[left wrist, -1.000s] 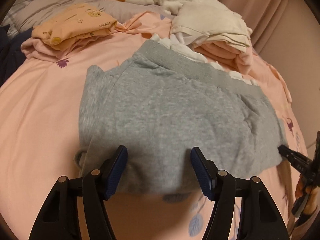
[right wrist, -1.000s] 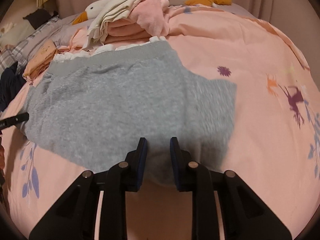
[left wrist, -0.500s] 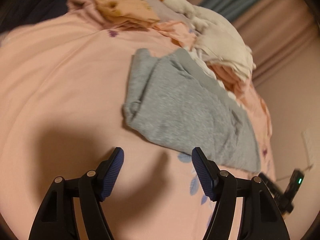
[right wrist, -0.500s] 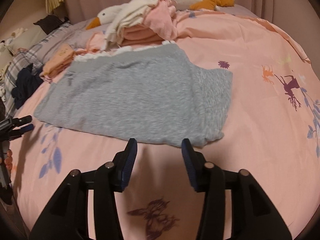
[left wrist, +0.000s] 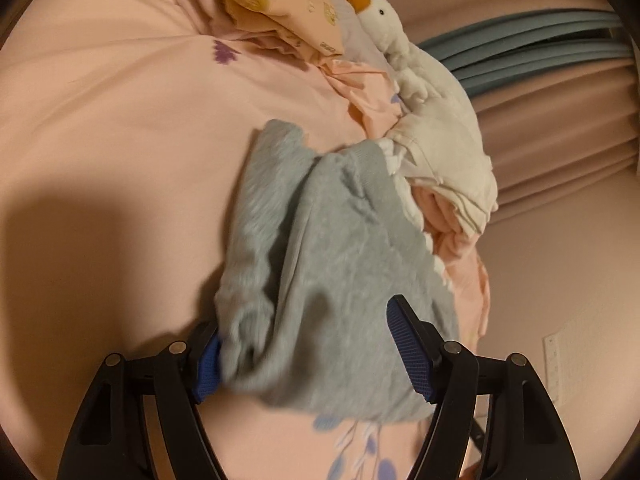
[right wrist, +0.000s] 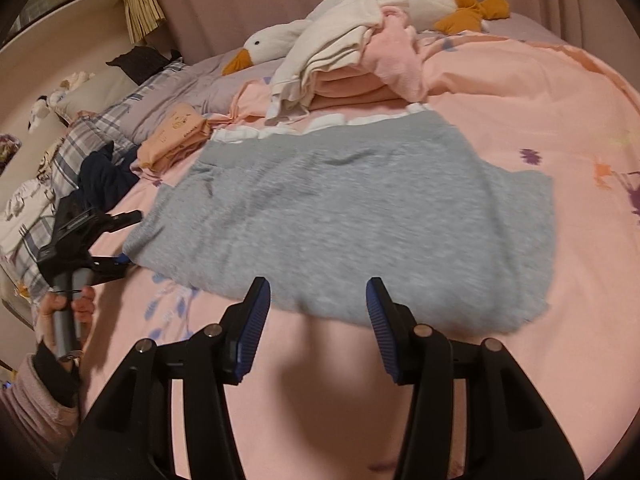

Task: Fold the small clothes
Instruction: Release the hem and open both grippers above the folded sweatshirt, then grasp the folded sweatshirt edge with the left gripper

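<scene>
A grey knit garment (right wrist: 352, 220) lies folded flat on the pink bedsheet (right wrist: 560, 120). In the left wrist view the garment (left wrist: 340, 280) fills the space between my open jaws; my left gripper (left wrist: 308, 356) straddles its near end, jaws wide apart. That gripper also shows in the right wrist view (right wrist: 120, 240) at the garment's left end, held by a hand. My right gripper (right wrist: 318, 320) is open, hovering just in front of the garment's near edge without touching it.
A pile of white and pink clothes (right wrist: 352, 64) and a plush goose (right wrist: 264, 44) lie behind the garment. A folded orange garment (right wrist: 176, 140), a dark garment (right wrist: 104, 180) and plaid pillows (right wrist: 72, 152) lie at the left. Curtains (left wrist: 560, 120) hang beyond the bed.
My left gripper has moved in onto the garment's end, which now sits between its jaws. My right gripper stays open and has come slightly closer to the near edge.
</scene>
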{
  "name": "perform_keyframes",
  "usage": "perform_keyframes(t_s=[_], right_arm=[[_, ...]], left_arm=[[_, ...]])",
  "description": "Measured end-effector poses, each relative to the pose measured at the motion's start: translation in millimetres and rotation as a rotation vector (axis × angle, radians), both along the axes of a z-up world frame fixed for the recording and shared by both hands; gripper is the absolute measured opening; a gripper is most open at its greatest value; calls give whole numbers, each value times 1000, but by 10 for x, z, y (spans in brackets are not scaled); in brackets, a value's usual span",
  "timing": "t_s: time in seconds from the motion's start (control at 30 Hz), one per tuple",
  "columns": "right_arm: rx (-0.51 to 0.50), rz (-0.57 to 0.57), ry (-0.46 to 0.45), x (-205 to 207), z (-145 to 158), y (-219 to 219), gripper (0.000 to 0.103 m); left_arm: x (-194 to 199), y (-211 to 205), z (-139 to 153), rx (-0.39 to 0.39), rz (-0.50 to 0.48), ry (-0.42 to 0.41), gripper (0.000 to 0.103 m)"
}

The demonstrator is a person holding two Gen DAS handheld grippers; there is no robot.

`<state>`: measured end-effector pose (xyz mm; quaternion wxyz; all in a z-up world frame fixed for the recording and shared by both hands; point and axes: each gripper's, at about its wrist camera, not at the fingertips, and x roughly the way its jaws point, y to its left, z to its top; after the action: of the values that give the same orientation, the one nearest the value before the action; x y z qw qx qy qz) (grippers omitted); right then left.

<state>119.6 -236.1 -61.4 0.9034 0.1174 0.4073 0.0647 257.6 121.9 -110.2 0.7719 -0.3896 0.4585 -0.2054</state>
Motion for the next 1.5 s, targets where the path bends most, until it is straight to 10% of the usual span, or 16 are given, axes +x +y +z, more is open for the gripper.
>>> perform_keyframes(t_s=[0.33,0.47,0.73,1.07,1.3,1.5], right_arm=[[74,55,-28,851,15,329,48],[19,61,0,1306,-36,522,28],[-75,45,188,1832,-450,673,11],[-71,112,69,1170,5,774,14],[-132,156,145,937,-353,961,14],[63,125,101,878,-342,678,14]], left_arm=[[424,-381,37,96,-77,-10,70],[453,-368,-4,165,-79,-4,31],[430,-412,25,277,-118,-19,20],[448,-408,23,278,-110,17,20],[454,-458,74,318,-97,36,20],[379,-577,388,373,-88,-29,11]])
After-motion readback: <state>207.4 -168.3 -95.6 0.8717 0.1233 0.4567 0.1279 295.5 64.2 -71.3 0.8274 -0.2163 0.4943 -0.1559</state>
